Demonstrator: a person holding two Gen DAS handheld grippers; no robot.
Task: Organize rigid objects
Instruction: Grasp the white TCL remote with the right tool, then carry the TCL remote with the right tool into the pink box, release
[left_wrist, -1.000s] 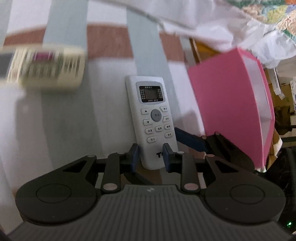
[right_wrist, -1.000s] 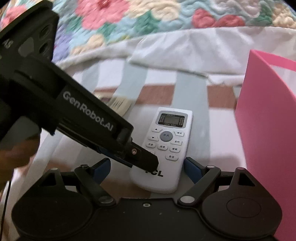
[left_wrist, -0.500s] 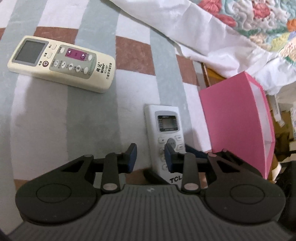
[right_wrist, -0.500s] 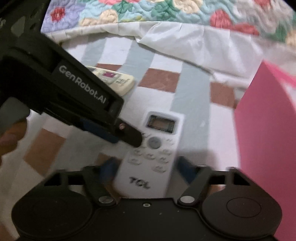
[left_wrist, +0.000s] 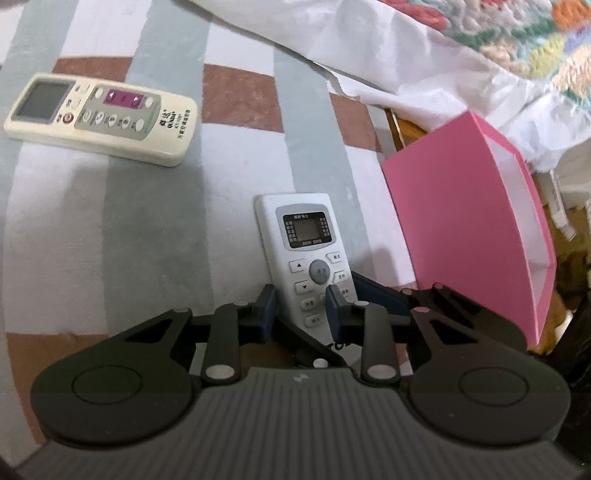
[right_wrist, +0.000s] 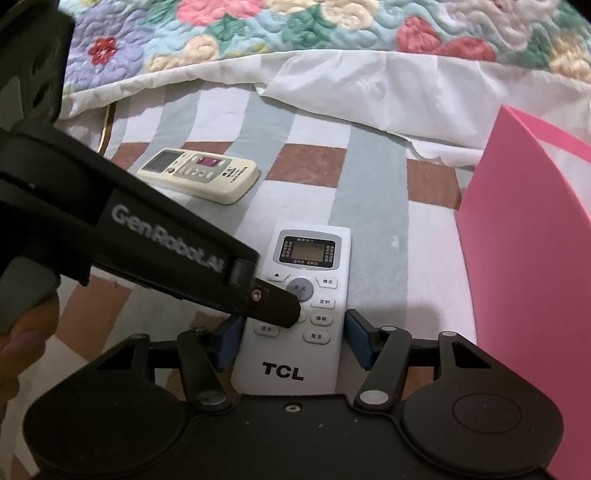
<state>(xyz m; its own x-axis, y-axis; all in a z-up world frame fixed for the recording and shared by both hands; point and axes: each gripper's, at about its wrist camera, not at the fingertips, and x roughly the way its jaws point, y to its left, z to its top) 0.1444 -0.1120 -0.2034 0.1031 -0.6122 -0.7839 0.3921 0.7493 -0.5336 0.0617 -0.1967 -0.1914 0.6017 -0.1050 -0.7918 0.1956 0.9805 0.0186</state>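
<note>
A white TCL remote (left_wrist: 308, 254) lies on the striped bedsheet; it also shows in the right wrist view (right_wrist: 306, 295). My right gripper (right_wrist: 293, 341) straddles its lower end, blue pads close to both sides, a small gap on the right. My left gripper (left_wrist: 300, 308) hovers over the remote's buttons, jaws narrowly apart and empty; its finger (right_wrist: 273, 301) reaches over the remote in the right wrist view. A cream remote (left_wrist: 99, 118) lies to the far left, also in the right wrist view (right_wrist: 199, 173).
A pink open box (left_wrist: 469, 236) stands right of the white remote, also in the right wrist view (right_wrist: 532, 266). A floral quilt (right_wrist: 295, 29) with white edging bunches along the back. A bed edge drops off behind the box.
The right gripper has narrowed around the TCL remote's lower end. The left gripper shifted slightly over the remote's buttons.
</note>
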